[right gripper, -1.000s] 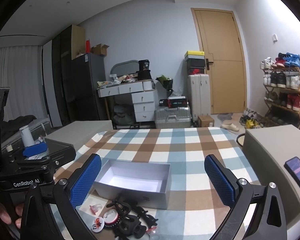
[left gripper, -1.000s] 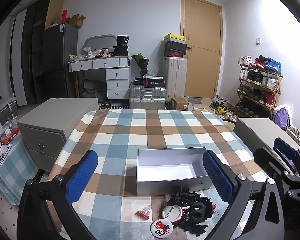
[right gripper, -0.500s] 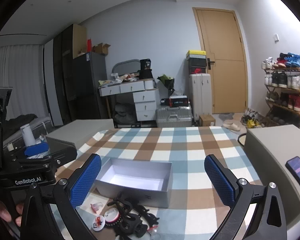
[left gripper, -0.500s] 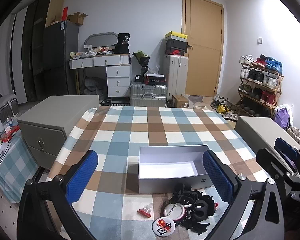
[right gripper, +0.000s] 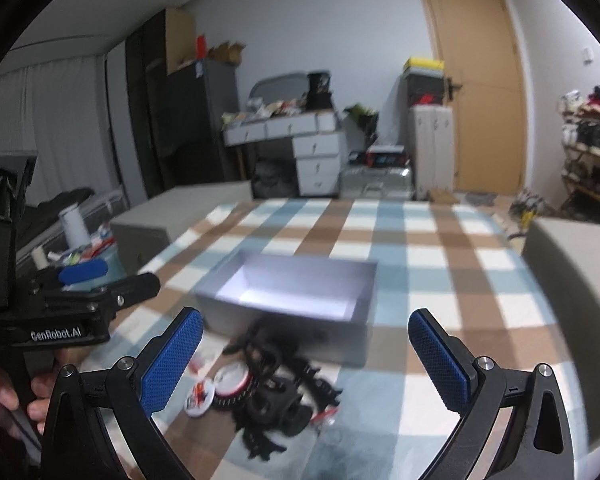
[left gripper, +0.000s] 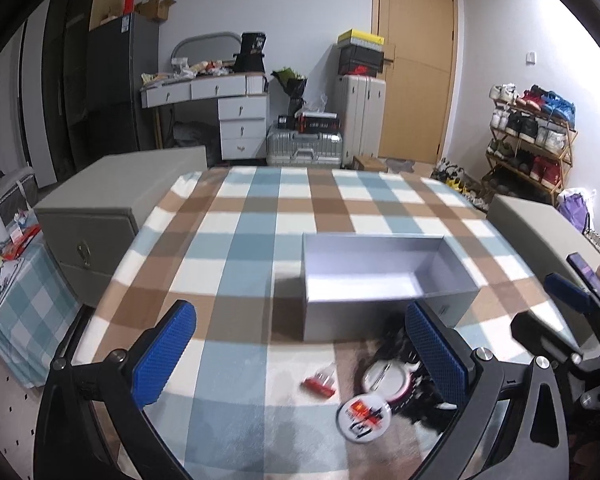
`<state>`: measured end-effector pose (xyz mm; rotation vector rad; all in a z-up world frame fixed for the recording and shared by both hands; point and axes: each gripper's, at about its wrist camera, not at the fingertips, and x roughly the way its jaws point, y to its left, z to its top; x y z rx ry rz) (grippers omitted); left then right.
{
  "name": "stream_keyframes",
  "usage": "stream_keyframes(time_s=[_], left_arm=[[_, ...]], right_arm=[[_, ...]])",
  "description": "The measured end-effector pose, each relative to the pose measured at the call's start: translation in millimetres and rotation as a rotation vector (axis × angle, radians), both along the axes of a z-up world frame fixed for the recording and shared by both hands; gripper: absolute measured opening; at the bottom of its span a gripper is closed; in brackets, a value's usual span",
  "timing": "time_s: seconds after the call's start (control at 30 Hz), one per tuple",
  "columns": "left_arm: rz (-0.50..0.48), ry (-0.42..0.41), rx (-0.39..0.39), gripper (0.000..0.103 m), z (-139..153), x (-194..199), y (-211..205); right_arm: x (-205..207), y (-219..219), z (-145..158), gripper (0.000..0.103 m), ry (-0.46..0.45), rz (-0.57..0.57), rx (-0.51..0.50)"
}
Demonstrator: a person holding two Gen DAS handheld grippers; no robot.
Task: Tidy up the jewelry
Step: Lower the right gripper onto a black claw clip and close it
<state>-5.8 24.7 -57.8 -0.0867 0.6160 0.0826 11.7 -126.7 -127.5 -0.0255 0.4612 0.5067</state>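
Note:
An open, empty grey box (left gripper: pixel 384 280) sits on the checked tablecloth; it also shows in the right wrist view (right gripper: pixel 296 292). In front of it lies a pile of black jewelry (right gripper: pixel 276 384) with a white round badge (left gripper: pixel 362 416), a pink-rimmed round badge (left gripper: pixel 384 376) and a small red clip (left gripper: pixel 320 382). My left gripper (left gripper: pixel 300 356) is open and empty, hovering above the table just left of the pile. My right gripper (right gripper: pixel 304 360) is open and empty, above the pile.
Grey cabinets stand at the table's left (left gripper: pixel 96 216) and right (left gripper: pixel 540 228). A phone (left gripper: pixel 588 276) lies on the right one. A small side table with clutter (left gripper: pixel 8 264) is at far left. A shoe rack (left gripper: pixel 532 140) stands at the right wall.
Both grippers have moved forward and down toward the pile; the box and jewelry look larger and closer. The left view has shifted left, so the box sits further right. Both stay open.

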Motion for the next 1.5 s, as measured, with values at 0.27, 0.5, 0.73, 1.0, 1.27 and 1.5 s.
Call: stream_keyframes(time_s=[0.27, 0.5, 0.73, 1.0, 1.27, 1.5], left_arm=[[0.013, 0.067, 0.005, 0.102, -22.4, -7.8, 6.8], [0.018, 0.088, 0.001, 0.102, -28.2, -7.6, 10.5], [0.023, 0.088, 0.004, 0.102, -31.1, -5.5, 11.3], [0.025, 0.101, -0.001, 0.102, -33.3, -4.1, 12.4], [0.036, 0.113, 0.002, 0.102, -35.3, -4.2, 17.7], [0.04, 0.121, 0.014, 0.102, -36.0, -3.5, 17.3]], right_arm=[[8.8, 15.6, -37.9, 0.103, 0.166, 0.092, -0.026], [15.8, 19.0, -49.7, 0.098, 0.236, 0.095, -0.041], [17.3, 24.1, -56.5, 0.068, 0.275, 0.109, -0.063], [18.9, 23.0, -58.5, 0.037, 0.28, 0.091, -0.075], [17.7, 17.0, -58.1, 0.025, 0.289, 0.102, -0.031], [17.7, 13.3, -57.6, 0.025, 0.291, 0.108, -0.007]])
